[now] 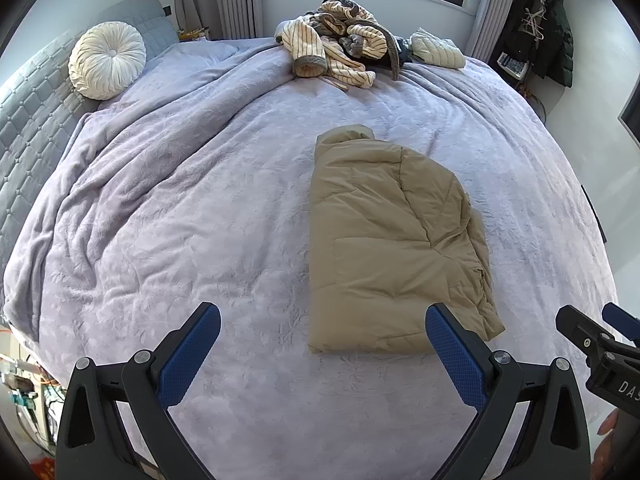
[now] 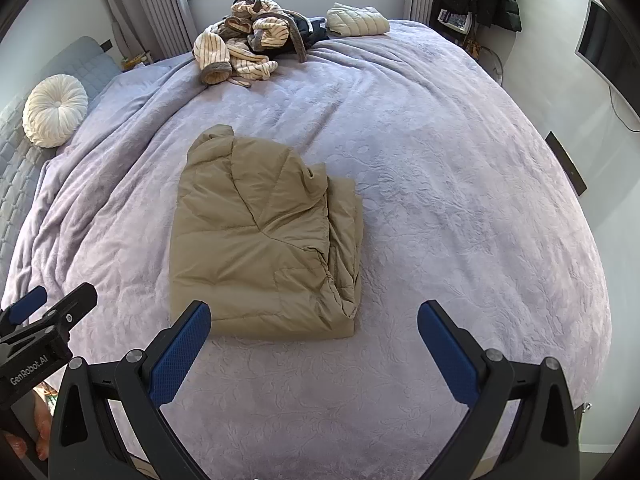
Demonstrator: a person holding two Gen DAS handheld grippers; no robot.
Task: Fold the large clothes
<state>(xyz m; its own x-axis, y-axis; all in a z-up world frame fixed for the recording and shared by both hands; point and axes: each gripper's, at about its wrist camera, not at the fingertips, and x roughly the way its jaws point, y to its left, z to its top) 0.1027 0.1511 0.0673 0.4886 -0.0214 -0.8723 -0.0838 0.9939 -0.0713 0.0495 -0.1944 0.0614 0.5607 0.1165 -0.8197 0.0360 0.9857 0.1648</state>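
Note:
A tan puffer jacket (image 1: pixel 392 240) lies folded into a rough rectangle on the lilac bedspread (image 1: pixel 200 208); it also shows in the right wrist view (image 2: pixel 264 240). My left gripper (image 1: pixel 323 318) is open and empty, held above the bed just short of the jacket's near edge. My right gripper (image 2: pixel 314 314) is open and empty, also just short of that edge. Each gripper shows at the edge of the other's view: the right one (image 1: pixel 592 332) and the left one (image 2: pixel 52 304).
A heap of striped cream clothes (image 1: pixel 336 48) and a folded pale quilted garment (image 1: pixel 438 52) lie at the bed's far side under the window. A round white cushion (image 1: pixel 106 60) leans on the grey headboard at left. Dark coats (image 1: pixel 544 28) hang at far right.

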